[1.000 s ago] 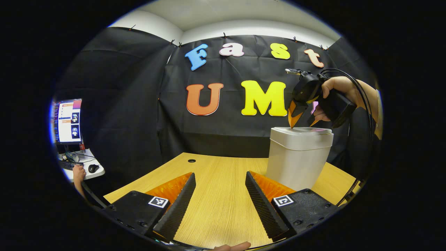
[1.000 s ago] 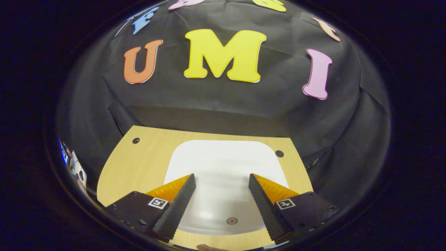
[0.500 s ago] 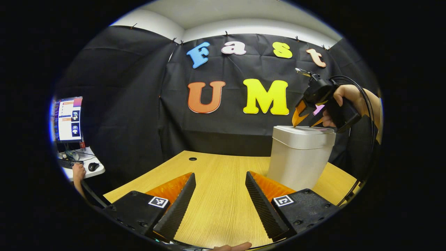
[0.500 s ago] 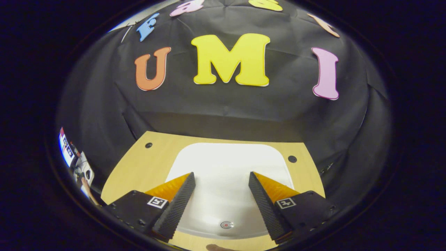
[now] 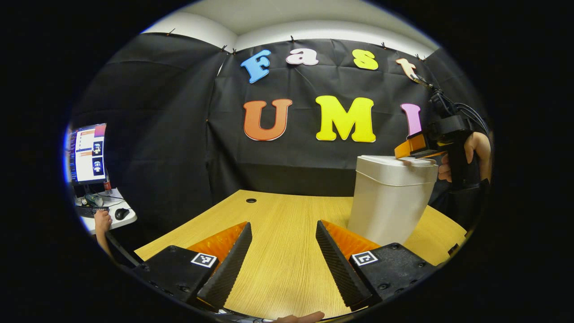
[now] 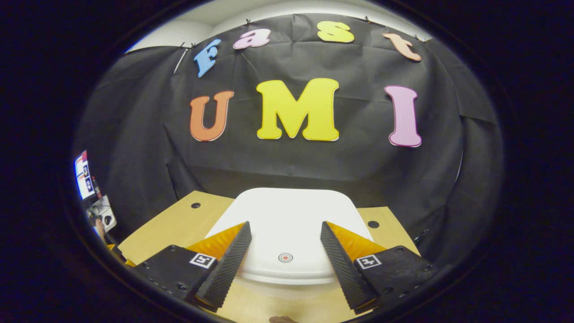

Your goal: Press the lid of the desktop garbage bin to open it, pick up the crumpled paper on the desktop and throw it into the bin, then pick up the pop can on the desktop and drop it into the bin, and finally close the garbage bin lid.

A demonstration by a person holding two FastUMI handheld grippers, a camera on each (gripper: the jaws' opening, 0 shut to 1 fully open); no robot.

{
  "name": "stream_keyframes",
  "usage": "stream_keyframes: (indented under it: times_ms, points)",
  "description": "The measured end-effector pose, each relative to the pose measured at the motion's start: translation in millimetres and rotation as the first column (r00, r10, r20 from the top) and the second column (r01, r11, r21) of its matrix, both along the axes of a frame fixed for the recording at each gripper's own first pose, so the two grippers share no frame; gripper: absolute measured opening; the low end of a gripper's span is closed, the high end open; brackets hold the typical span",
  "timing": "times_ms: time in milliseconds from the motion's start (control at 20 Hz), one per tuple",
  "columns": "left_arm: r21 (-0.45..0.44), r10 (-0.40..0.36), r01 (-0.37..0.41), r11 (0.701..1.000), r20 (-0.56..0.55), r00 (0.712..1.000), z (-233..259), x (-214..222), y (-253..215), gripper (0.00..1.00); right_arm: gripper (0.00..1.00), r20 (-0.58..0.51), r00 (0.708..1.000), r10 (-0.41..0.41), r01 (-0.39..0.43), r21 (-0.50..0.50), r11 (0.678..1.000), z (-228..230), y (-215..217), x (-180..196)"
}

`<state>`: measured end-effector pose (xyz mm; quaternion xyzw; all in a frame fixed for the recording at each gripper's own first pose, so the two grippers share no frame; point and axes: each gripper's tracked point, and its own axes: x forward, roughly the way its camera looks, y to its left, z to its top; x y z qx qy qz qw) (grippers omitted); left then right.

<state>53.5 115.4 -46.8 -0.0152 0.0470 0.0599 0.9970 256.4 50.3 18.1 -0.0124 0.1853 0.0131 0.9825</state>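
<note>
In the left gripper view the left tool [image 5: 282,258] waits wide open and empty over the bench [image 5: 287,224] beside the closed bin [image 5: 389,202], while in the right gripper view the right tool [image 6: 284,255], open and empty, has levelled off from its downward tilt and drawn back behind the lid's button [image 6: 285,257], so closing looks done.

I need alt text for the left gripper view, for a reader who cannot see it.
A closed white bin stands on a wooden table, with the right gripper level just above its lid. The left gripper is open over the table in front.
</note>
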Motion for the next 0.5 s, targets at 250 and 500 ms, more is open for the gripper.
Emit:
stream_keyframes:
  times_ms: [250, 500]
  points:
    - [0.006, -0.041, 0.041, 0.999, 0.0, 0.999, 0, 2, -13, 0.93, 0.98, -0.001, 1.0, 0.015, -0.014, 0.029, 0.999, -4, 0, -17]
    - [-0.022, -0.039, 0.038, 0.999, -0.028, 0.999, -11, 8, -8, 0.94, 0.99, 0.099, 0.995, 0.021, -0.025, 0.044, 0.999, -10, -1, -15]
